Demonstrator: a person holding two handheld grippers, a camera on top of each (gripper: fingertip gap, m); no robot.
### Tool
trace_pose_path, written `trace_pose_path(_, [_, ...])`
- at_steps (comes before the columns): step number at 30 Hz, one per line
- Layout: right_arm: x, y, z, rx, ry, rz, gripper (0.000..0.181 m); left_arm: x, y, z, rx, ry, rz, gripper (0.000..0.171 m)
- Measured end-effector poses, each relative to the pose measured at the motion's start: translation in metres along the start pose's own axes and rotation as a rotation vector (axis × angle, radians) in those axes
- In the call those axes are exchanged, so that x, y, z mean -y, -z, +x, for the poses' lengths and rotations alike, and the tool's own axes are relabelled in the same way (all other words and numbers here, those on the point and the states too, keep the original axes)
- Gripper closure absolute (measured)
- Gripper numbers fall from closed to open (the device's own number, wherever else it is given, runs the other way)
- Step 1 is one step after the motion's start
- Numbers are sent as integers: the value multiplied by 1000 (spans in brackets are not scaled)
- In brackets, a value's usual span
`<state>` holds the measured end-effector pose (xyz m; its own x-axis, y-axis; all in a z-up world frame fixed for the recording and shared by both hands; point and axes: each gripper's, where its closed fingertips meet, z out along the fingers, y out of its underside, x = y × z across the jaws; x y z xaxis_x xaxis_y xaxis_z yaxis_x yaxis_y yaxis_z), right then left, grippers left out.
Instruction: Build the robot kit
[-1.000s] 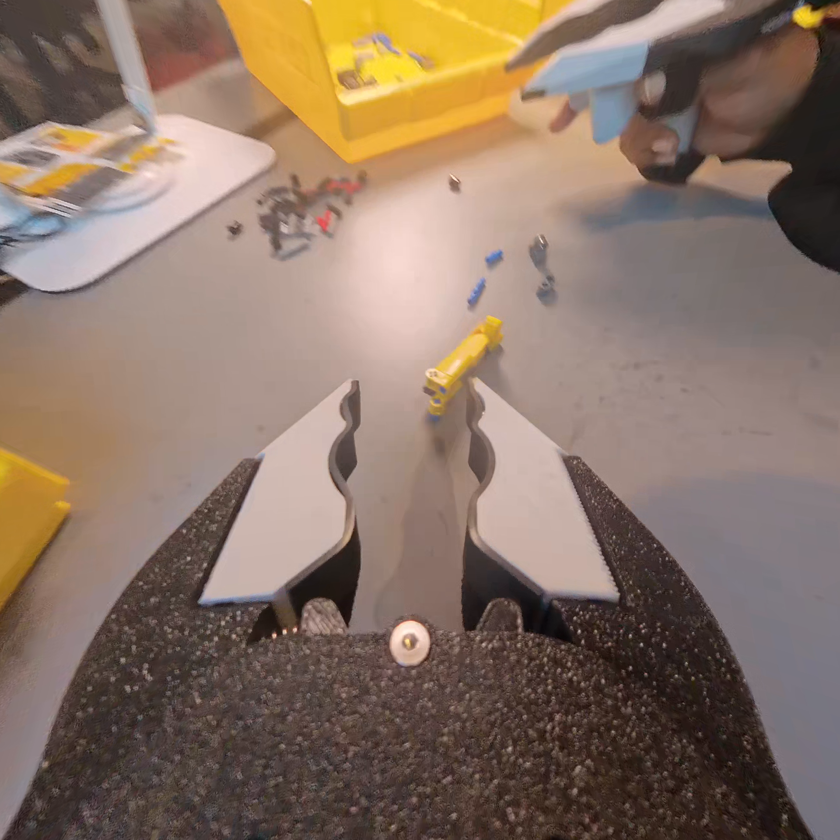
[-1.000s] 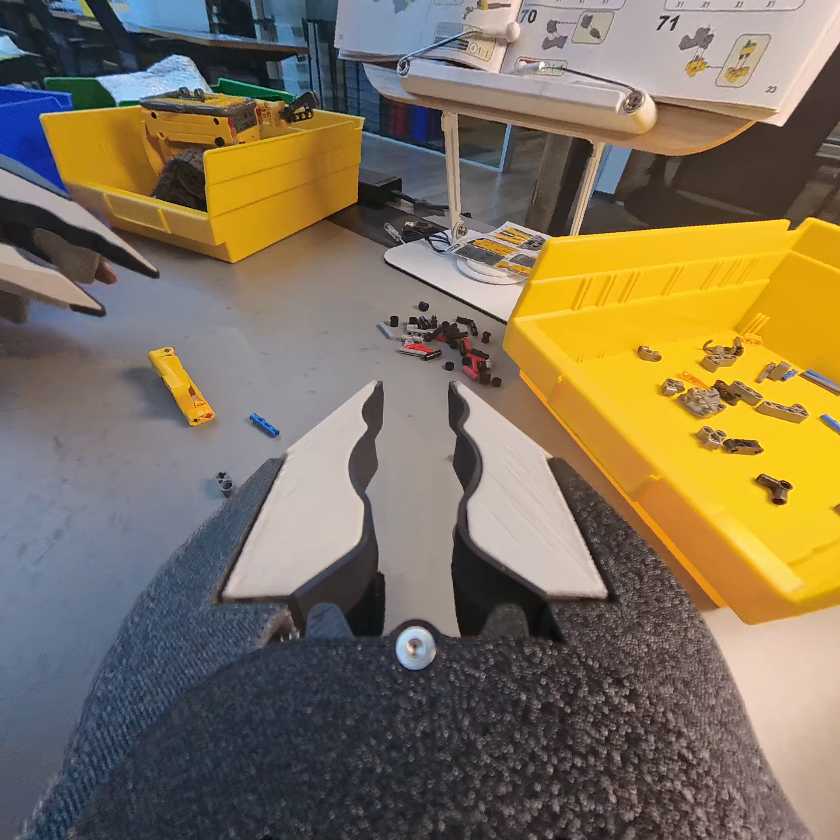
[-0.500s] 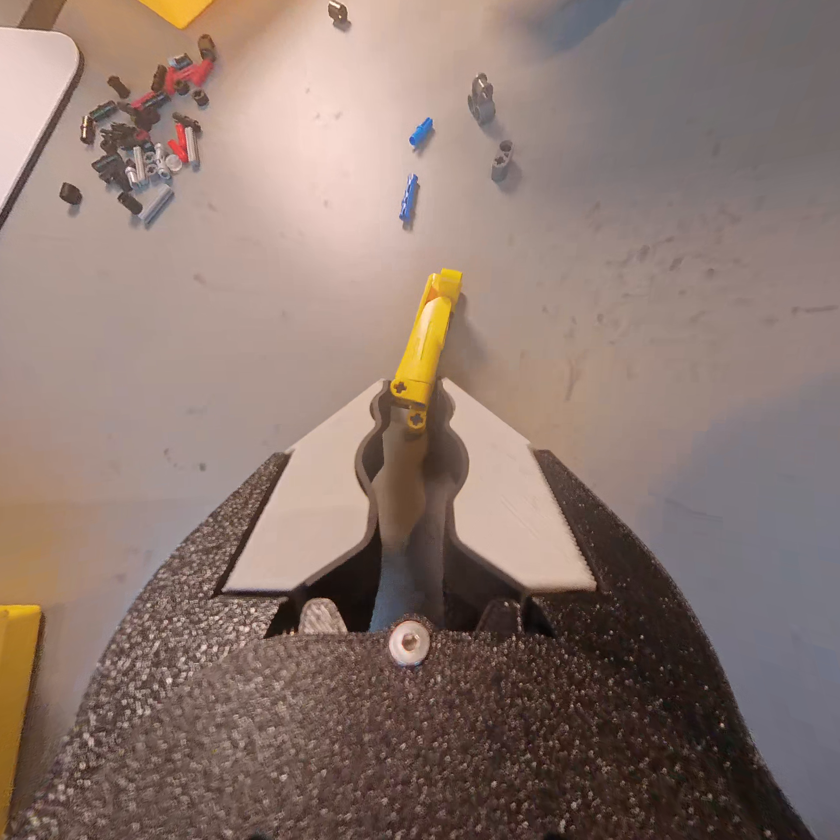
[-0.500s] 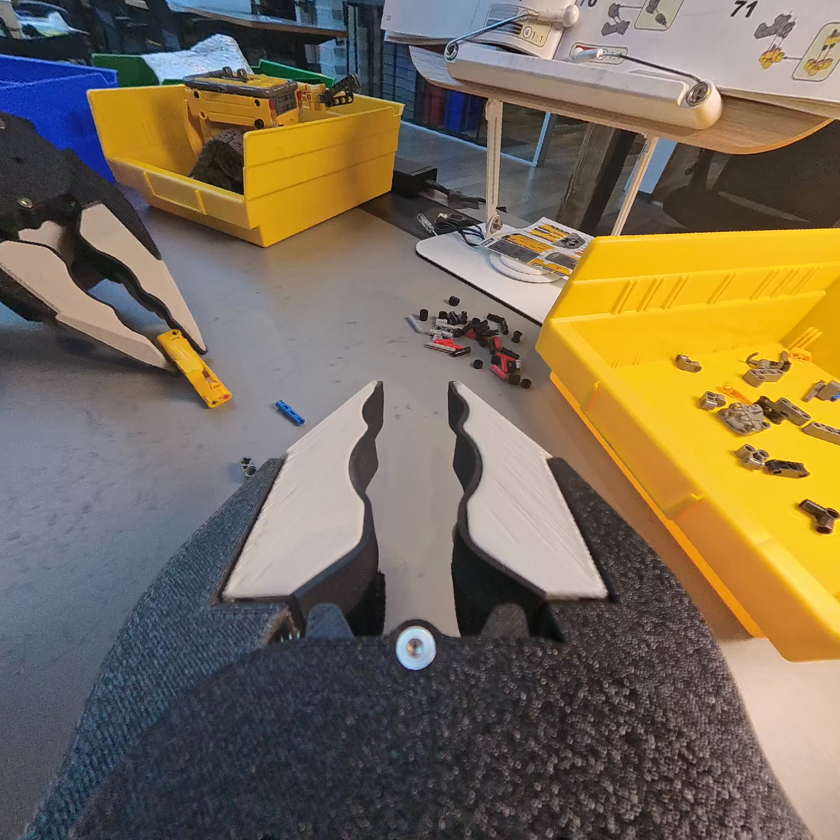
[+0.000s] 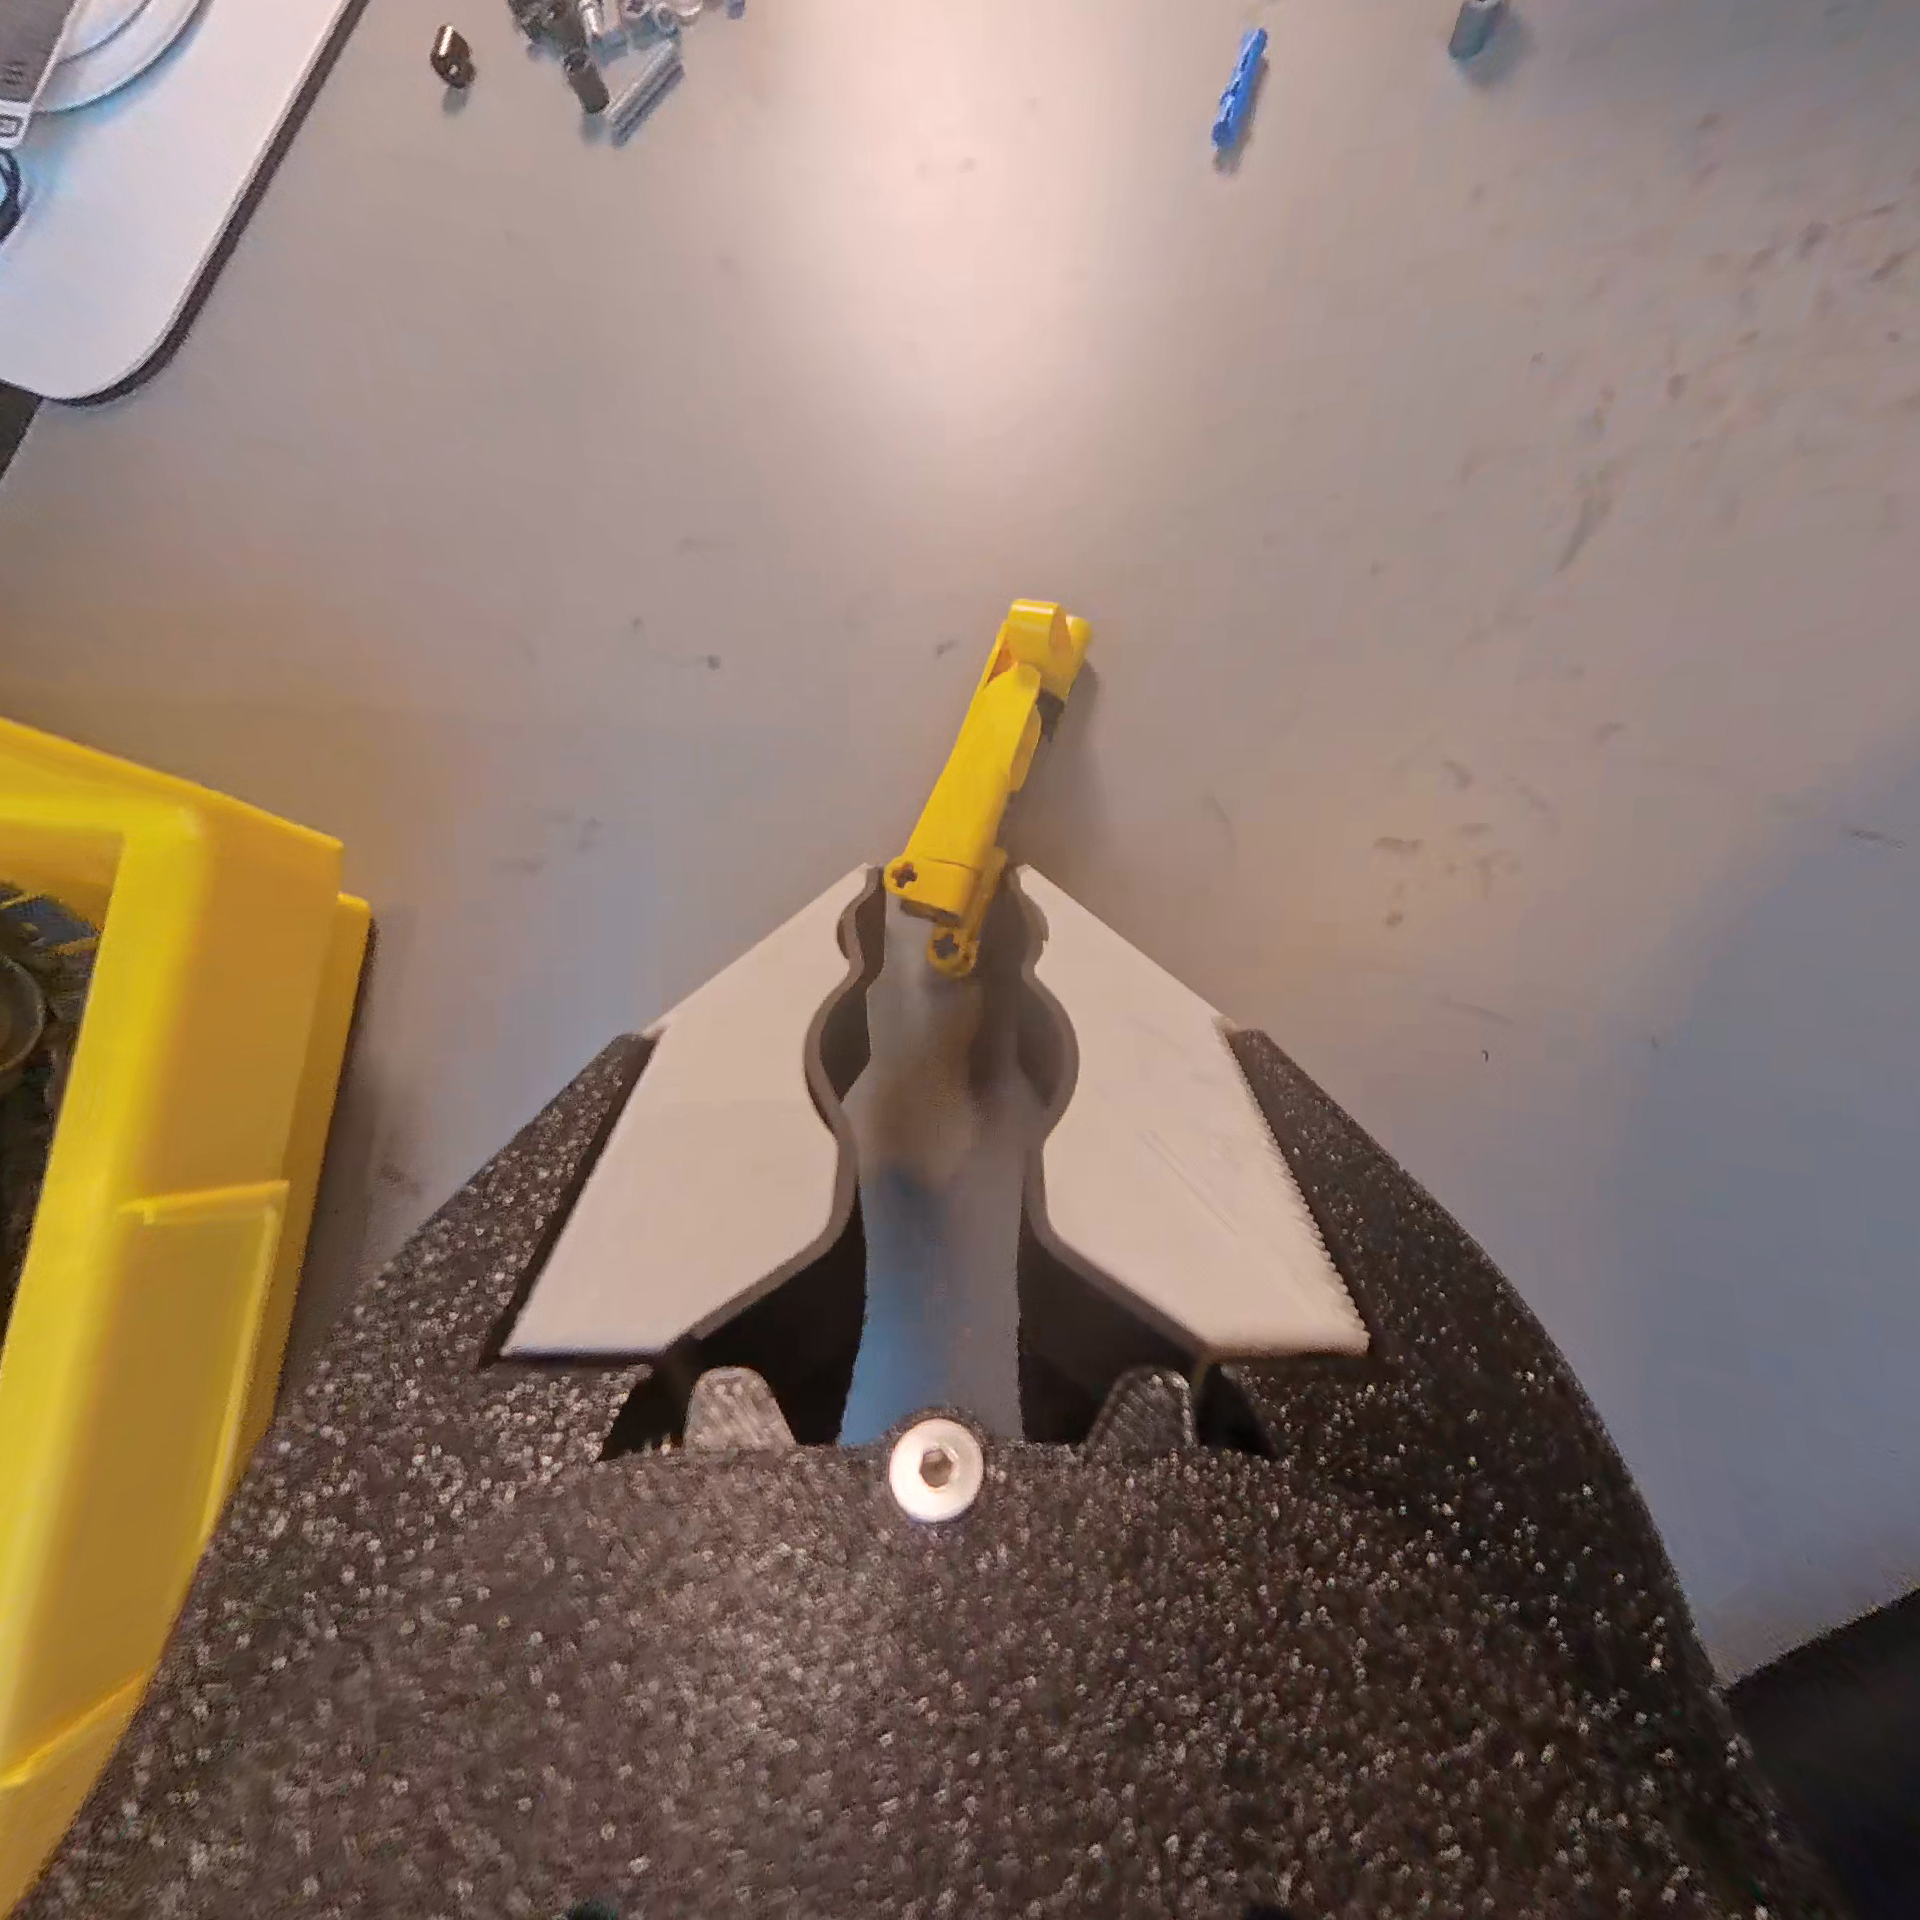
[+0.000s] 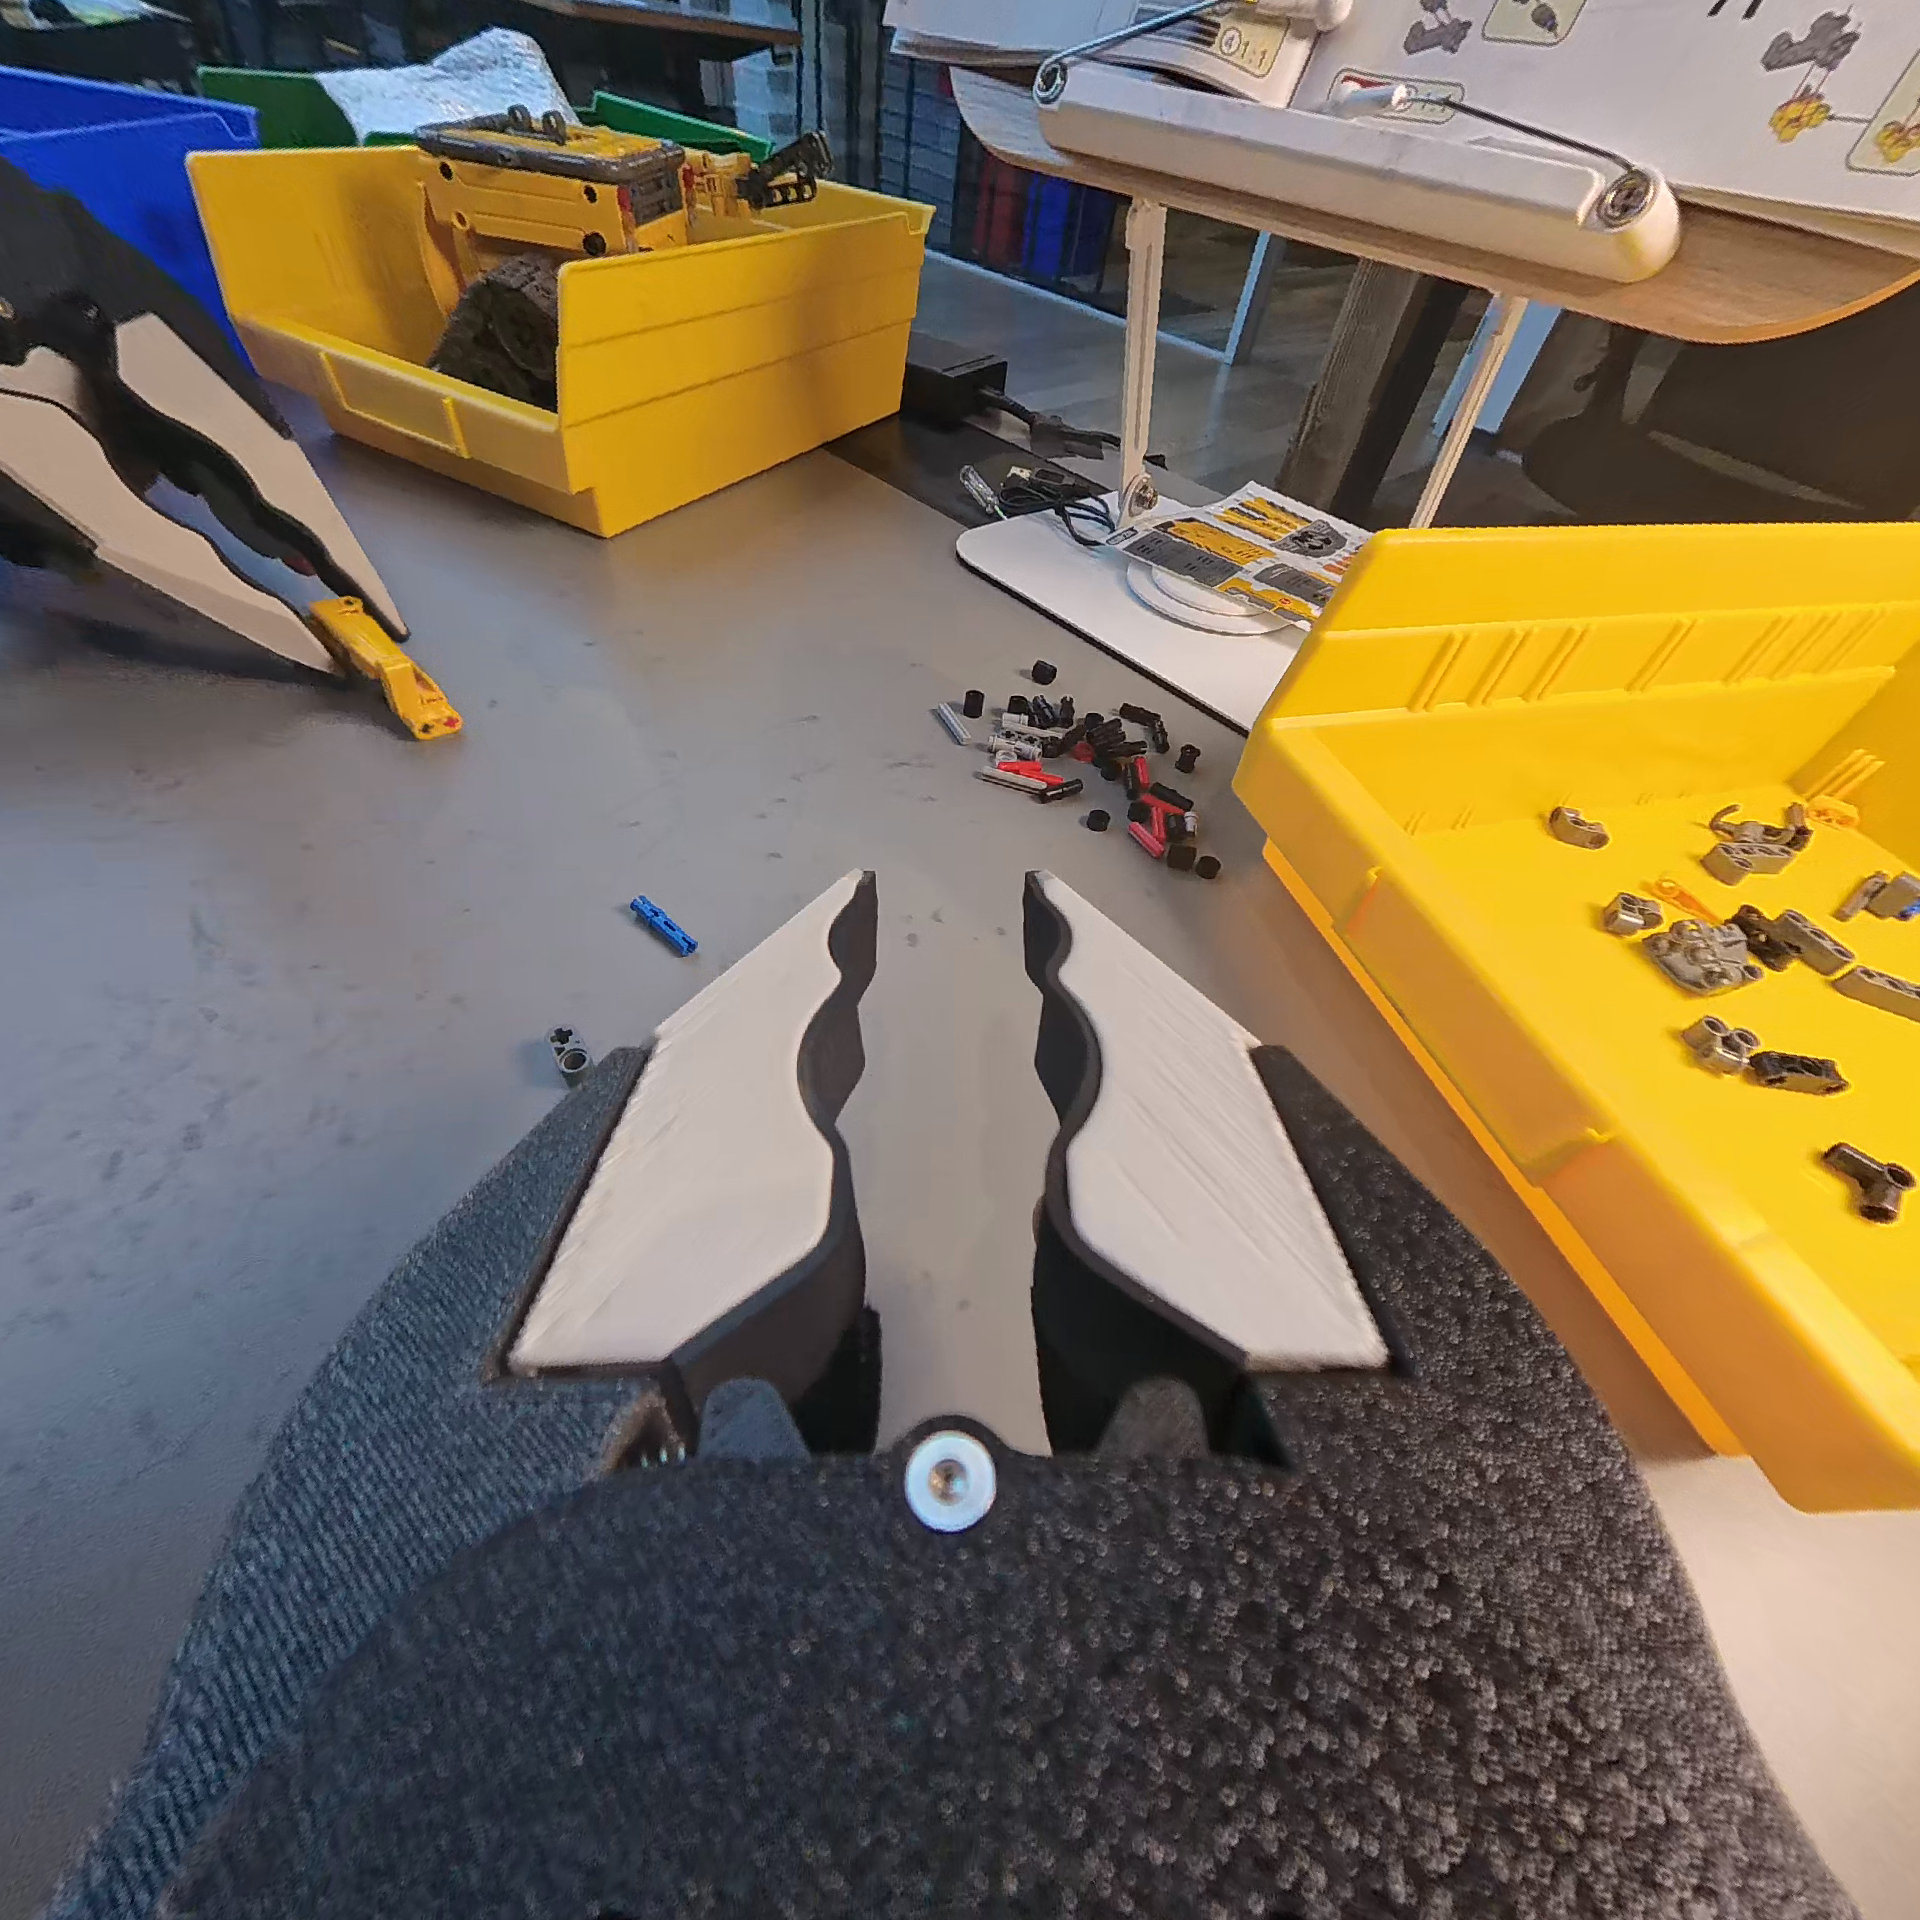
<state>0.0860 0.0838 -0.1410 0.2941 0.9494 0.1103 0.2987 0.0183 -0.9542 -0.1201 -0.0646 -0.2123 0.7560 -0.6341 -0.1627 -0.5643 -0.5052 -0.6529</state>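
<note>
My left gripper (image 5: 943, 883) is shut on the near end of a yellow jointed building piece (image 5: 987, 758), which sticks out forward past the fingertips just above the grey table (image 5: 1351, 520). The right wrist view shows this gripper (image 6: 353, 649) at the far left, pointing down, with the yellow piece (image 6: 395, 681) low over the table. My right gripper (image 6: 948, 883) is open and empty above the table. A blue pin (image 6: 663, 925) and a small grey connector (image 6: 568, 1049) lie just left of its fingers.
A yellow bin (image 6: 1455, 644) with several grey and black parts stands at the right. Another yellow bin (image 6: 727, 343) at the back holds a built yellow model and also appears in the left wrist view (image 5: 208, 1039). A pile of small black and red parts (image 6: 1101, 758) lies by a white booklet-stand base (image 6: 1070, 592). Tip to tip, the grippers are about 25 cm apart. My left tips are about 20 cm from the small grey connector (image 6: 568, 1049), my right tips only 9 cm. The blue pin (image 6: 663, 925) is closer to my right gripper, around 10 cm from its tips; the left tips are 15 cm off. Seen from the left wrist view (image 5: 1230, 94) as well.
My left gripper came down over the yellow piece, shut on its end and carried it back toward the yellow bin on the left. My right gripper stayed open and shifted slightly.
</note>
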Motion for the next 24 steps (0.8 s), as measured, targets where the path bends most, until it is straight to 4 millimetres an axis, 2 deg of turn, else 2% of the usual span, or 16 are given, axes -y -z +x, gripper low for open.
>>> trace_pose_path(6, [-1,-1,-1,5,-1,-5,153,-7,10,-25,128,22,-13,140])
trace_pose_path(10, [-4,-1,-1,13,12,-30,153,17,21,-24,126,61,113,135])
trace_pose_path(14, [-17,-2,-12,91,52,-134,153,54,26,-8,83,84,282,134])
trace_pose_path(17, [-27,-1,-34,218,61,-230,152,74,16,13,32,70,332,134])
trace_pose_path(21, [-44,0,-56,289,134,-359,147,83,0,38,0,1,312,133])
trace_pose_path(24, [-56,-1,-64,302,166,-438,148,83,-5,49,-22,-19,304,134])
